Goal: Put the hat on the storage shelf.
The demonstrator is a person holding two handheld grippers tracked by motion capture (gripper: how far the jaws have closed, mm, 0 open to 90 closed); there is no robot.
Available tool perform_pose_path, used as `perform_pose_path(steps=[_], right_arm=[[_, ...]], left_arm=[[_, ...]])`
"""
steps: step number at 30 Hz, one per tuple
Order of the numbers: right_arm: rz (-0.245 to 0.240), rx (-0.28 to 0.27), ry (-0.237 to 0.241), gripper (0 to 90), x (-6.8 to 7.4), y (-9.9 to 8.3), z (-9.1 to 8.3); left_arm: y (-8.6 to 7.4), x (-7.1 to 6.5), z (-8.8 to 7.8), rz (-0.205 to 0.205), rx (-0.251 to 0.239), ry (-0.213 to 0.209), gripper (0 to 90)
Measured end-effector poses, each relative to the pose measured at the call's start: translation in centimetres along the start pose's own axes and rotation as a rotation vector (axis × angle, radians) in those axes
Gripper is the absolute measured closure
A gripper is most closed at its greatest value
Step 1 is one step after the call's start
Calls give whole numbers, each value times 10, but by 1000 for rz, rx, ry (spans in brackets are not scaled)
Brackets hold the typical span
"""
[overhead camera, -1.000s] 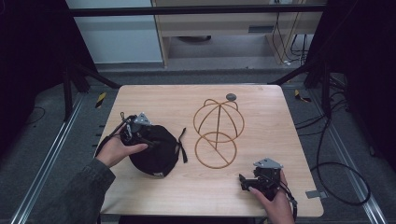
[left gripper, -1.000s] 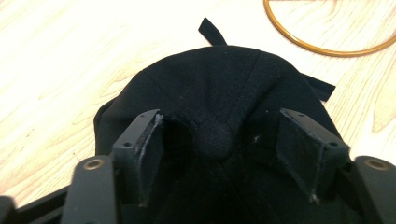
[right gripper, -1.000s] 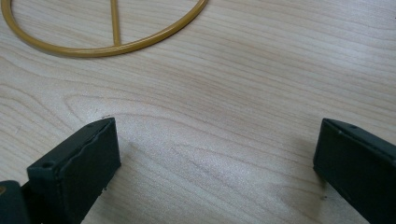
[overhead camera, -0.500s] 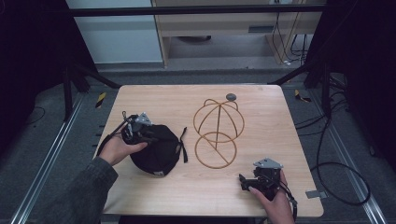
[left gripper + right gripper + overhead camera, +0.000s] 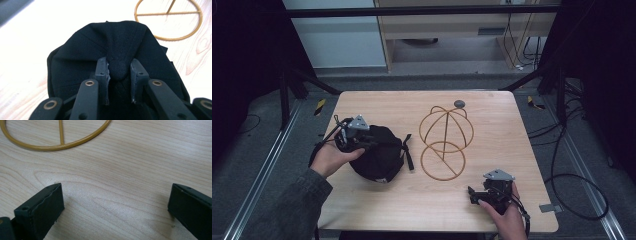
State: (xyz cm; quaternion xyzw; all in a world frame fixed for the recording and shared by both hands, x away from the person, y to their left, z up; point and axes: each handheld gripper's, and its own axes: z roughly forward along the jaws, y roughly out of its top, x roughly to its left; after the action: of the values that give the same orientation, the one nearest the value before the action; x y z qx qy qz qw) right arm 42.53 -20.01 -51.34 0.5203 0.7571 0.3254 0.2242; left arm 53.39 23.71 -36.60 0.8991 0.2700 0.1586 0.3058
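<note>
Black cap (image 5: 120, 50), soft and creased, bunches where the left tool (image 5: 119, 75) pinches its fabric.

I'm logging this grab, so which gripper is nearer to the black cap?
Left. The left gripper has its fingers pinching the black cap; the right gripper rests open across the table, beyond the wire stand.
</note>
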Motion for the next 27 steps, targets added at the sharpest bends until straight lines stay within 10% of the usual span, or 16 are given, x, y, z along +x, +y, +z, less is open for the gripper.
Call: perform_pose_path(steps=[27], right_arm=[[-1,-1,0,5,-1,1,1]], left_arm=[[36,-13,-64,84,-105,32,730]])
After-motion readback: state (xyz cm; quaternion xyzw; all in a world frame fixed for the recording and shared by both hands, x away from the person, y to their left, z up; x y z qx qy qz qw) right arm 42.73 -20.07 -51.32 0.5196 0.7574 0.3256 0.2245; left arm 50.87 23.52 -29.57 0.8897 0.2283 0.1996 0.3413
